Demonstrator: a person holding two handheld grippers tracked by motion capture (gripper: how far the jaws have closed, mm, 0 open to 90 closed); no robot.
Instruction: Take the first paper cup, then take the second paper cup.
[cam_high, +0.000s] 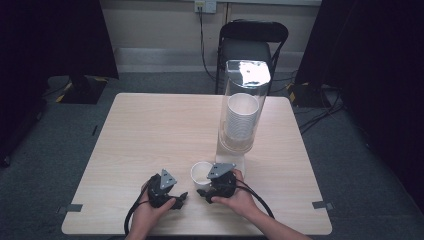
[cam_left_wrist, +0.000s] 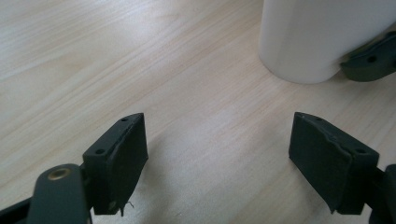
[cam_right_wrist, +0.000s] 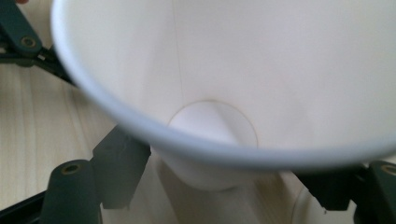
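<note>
A white paper cup (cam_high: 201, 173) stands upright on the wooden table (cam_high: 150, 130), near its front edge. My right gripper (cam_high: 204, 186) reaches it from the near side. In the right gripper view the cup (cam_right_wrist: 233, 84) sits between the two jaws of the right gripper (cam_right_wrist: 219, 177), which stand wide apart: open, not squeezing it. My left gripper (cam_high: 181, 197) rests low on the table just left of the cup, open and empty. From the left gripper (cam_left_wrist: 217, 158) the cup (cam_left_wrist: 322, 37) shows ahead to the right, with a right gripper finger (cam_left_wrist: 373, 60) beside it.
A tall clear cup dispenser (cam_high: 240, 110) holding a stack of white cups (cam_high: 242, 117) stands just behind the loose cup, right of centre. A black chair (cam_high: 252, 42) sits beyond the table's far edge. Bare tabletop stretches to the left and back.
</note>
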